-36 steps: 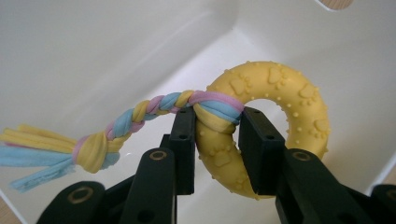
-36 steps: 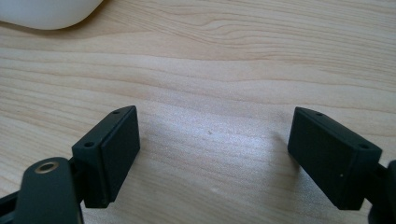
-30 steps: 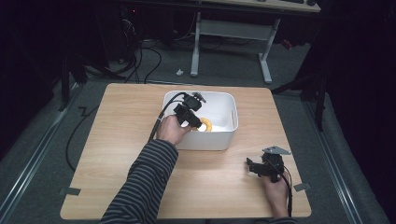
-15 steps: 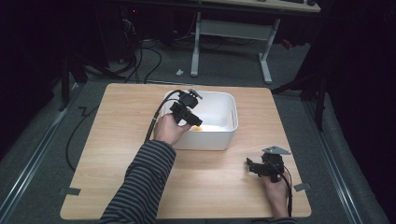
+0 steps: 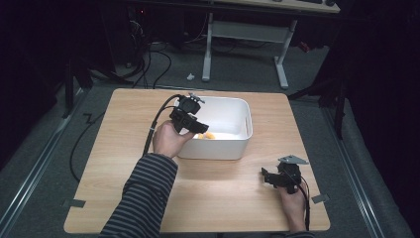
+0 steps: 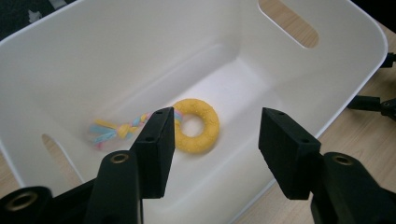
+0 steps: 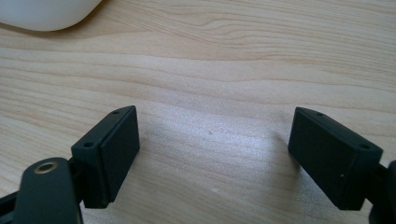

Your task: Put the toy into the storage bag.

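Above the white bin (image 6: 327,60), the left claw (image 6: 215,140) hangs wide over a yellow ring toy (image 6: 196,125).
Right claw (image 7: 212,158) rests wide on the wooden surface (image 7: 224,56).

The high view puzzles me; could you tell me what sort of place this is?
Probably a lab or recording workspace: a wooden table in a dark room, cables trailing across the grey floor, and a desk frame behind.

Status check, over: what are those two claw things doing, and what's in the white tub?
Left gripper open, empty, above white plastic tub. Yellow ring toy with pastel rope tail lying on tub floor. Right gripper open, empty, over bare wooden table. Nothing blocking.
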`<action>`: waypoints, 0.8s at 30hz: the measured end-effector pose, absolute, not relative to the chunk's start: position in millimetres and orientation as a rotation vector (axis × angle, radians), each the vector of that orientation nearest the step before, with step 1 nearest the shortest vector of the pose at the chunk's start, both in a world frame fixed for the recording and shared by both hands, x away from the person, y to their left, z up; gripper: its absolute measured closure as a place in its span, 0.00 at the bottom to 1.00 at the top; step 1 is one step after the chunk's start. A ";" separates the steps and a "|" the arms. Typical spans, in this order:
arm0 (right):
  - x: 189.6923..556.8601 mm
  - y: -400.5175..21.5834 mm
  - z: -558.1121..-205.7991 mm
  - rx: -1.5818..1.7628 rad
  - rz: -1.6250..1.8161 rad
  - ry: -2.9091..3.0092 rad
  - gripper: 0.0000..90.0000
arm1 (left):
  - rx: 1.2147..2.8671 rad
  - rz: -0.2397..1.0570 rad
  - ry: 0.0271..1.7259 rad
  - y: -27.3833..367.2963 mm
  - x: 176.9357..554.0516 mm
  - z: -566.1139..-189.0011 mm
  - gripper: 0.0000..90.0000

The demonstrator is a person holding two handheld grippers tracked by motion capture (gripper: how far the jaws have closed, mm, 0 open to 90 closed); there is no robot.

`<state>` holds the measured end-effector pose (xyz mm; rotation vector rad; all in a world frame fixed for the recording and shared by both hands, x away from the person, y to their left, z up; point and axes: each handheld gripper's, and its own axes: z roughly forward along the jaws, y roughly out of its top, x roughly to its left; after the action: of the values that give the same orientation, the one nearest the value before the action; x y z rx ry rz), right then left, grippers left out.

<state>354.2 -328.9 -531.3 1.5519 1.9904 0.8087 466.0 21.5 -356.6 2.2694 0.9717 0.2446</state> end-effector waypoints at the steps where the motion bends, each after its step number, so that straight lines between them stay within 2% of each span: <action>1: 354.2 -328.9 -531.3 1.552 0.809 1.991 0.18 | 2.258 0.247 0.982 23.9 465.7 -355.5 0.51; 8: 354.3 -328.9 -531.3 1.551 0.809 1.991 0.18 | 2.183 0.208 1.009 44.6 460.3 -353.0 0.50; 24: 354.2 -328.8 -531.3 1.550 0.808 1.990 0.18 | 2.127 0.319 1.075 91.0 439.9 -348.6 0.48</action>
<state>354.2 -328.8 -531.3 1.5505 1.9900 0.8077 439.9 91.0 -348.6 2.1272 1.0752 0.3194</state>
